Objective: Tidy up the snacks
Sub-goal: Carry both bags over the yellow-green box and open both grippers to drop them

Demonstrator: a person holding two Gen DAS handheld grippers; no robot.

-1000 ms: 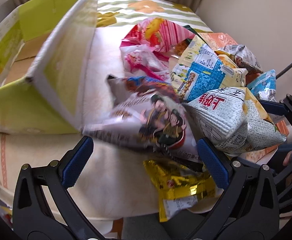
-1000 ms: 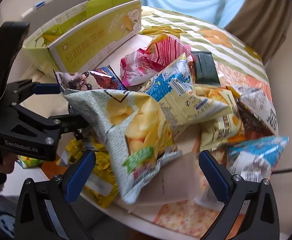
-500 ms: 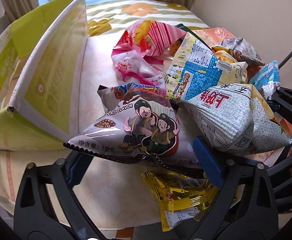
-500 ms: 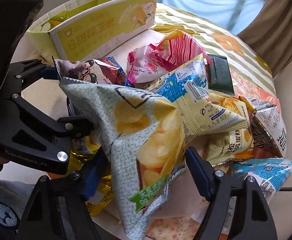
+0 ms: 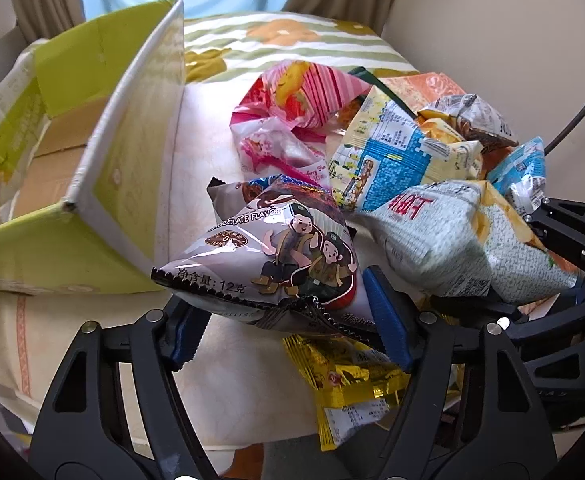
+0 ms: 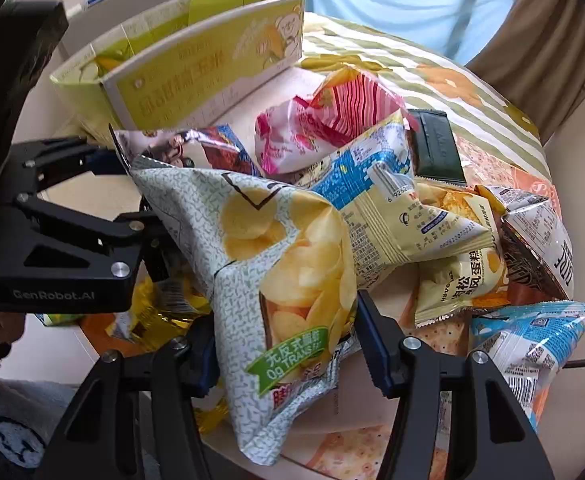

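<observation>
Two packets are gripped: my left claw (image 5: 288, 320) pinches the chocolate snack bag (image 5: 276, 256), my right claw (image 6: 284, 344) the potato chip bag (image 6: 276, 264), both above the surface; next, the green carton (image 5: 104, 168).

Both wrist cameras look forward, close over the snack pile (image 5: 392, 152). Each view shares the green box (image 6: 196, 80) and chip bag (image 6: 276, 264).

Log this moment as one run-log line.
left gripper: shut on grey chocolate-flavour cartoon packet | right gripper: shut on pale green potato-chip bag | open yellow-green cardboard box: no snacks visible
</observation>
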